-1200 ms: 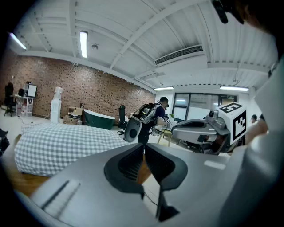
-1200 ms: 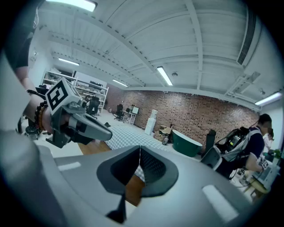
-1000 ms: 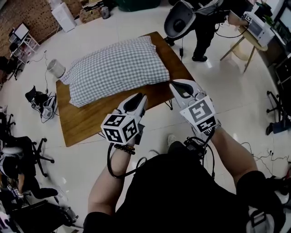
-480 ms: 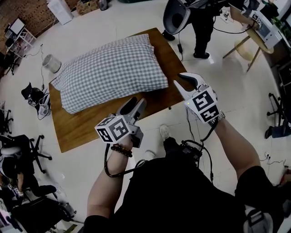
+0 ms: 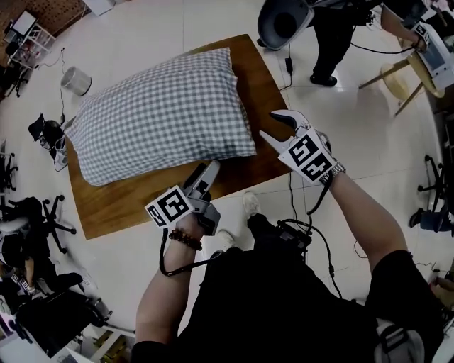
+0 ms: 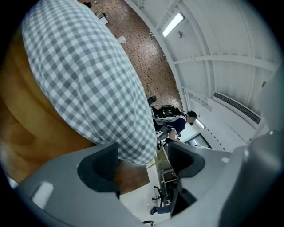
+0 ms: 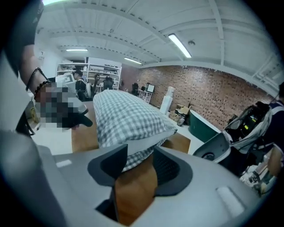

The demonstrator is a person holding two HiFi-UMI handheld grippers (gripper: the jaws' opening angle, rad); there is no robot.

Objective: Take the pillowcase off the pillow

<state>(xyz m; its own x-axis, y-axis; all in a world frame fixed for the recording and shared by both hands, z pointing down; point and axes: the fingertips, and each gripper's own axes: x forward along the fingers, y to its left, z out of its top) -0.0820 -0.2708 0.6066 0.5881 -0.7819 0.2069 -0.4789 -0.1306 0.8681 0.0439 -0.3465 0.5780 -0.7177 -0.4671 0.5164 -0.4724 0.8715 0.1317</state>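
A pillow in a grey-and-white checked pillowcase (image 5: 159, 117) lies across the wooden table (image 5: 120, 202). My left gripper (image 5: 211, 170) is at the pillow's near long edge, its jaws opening wide. In the left gripper view the gripper (image 6: 144, 162) has the checked end (image 6: 88, 80) just ahead of its pads, untouched. My right gripper (image 5: 275, 127) is beside the pillow's near right corner, jaws also opening. In the right gripper view the gripper (image 7: 140, 166) faces that corner (image 7: 128, 119), where a white edge shows; the pads do not press it.
A person in dark clothes (image 5: 333, 35) stands beyond the table's far right corner, next to a white round-shelled seat (image 5: 284, 21). A wooden chair (image 5: 401, 71) is at the right. A white bin (image 5: 74, 79) and office chairs (image 5: 32, 213) stand at the left. Cables trail on the floor.
Both grippers have moved forward from the table's near edge up to the pillow, and both sets of jaws have gone from shut to spread apart.
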